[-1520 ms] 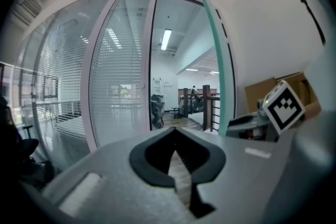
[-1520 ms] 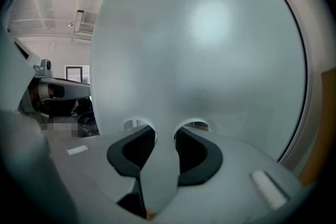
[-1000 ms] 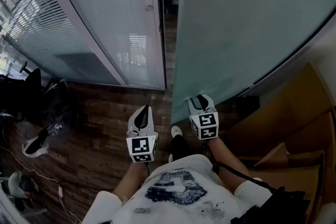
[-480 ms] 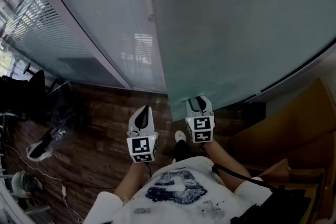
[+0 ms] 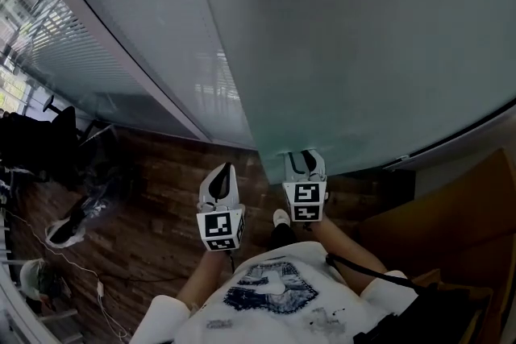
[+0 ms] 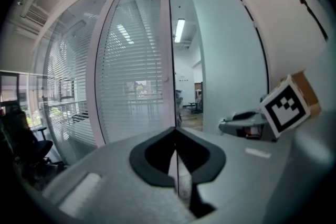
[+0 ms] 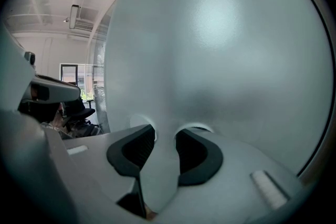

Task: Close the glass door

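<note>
Head view, L to R: dark office chair (image 5: 36,142) & floor clutter, too dim to ID; wood-plank floor (image 5: 153,201); clear glass wall (image 5: 133,36) w/ slatted blinds behind; left claw (image 5: 221,177) shut tight, empty, apart from door; right claw (image 5: 304,163) clamped on free edge of frosted glass door (image 5: 363,36), smooth matte pane filling upper right, top cut off; brown panel (image 5: 472,213) far right, partly out of frame

The glass door (image 5: 363,52) is travelling leftward with the right gripper (image 5: 304,157) that is clamping its edge, and is covering the dark gap that was showing ahead of the left gripper (image 5: 223,171). The right gripper is drawing nearer the left one.
</note>
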The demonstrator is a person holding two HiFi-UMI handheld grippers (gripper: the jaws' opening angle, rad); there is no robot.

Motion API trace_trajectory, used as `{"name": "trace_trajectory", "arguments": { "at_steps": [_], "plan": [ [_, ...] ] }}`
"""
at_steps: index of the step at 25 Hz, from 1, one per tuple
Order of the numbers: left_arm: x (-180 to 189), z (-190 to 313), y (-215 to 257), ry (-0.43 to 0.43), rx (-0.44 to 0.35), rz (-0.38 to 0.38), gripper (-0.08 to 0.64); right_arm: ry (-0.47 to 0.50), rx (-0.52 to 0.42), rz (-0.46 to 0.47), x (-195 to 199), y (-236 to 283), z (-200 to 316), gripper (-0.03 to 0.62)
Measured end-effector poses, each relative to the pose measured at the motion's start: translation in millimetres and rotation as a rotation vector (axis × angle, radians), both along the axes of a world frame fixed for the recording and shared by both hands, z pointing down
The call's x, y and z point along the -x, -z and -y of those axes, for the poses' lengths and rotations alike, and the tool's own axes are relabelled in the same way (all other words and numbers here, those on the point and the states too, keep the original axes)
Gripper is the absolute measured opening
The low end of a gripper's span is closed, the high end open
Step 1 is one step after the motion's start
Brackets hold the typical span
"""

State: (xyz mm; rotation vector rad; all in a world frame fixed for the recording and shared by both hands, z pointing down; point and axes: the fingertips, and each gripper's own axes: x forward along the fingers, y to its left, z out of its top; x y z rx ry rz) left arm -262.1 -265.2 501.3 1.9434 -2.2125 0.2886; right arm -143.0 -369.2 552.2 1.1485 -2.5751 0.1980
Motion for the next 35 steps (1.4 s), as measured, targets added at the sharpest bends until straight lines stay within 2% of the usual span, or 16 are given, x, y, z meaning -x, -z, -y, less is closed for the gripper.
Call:
{"name": "trace_trajectory", "arguments": {
  "at_steps": [4,16,26,35],
  "plan": [
    [-0.1,26.8,0.9,0.015,0.001,0.007,0.003,-0.004,0.001,0.004,2.1,-1.5,26.7,0.130],
    [25.0,60.7,4.9,0.065,-0.024,0.027,0.003,-0.044,-0.016,-0.004,25.0,-4.3,59.7,0.130],
    [33.1,74.1,3.7,0.070,-0.017,0.035,0.003,-0.069,-0.018,-0.013,35.5,-3.7,82.8,0.132],
    [46.6,103.4,-1.7,-0.003,-0.014,0.035,0.003,-0.116,-0.015,-0.015,40.6,-5.3,95.6,0.132]
  ]
}}
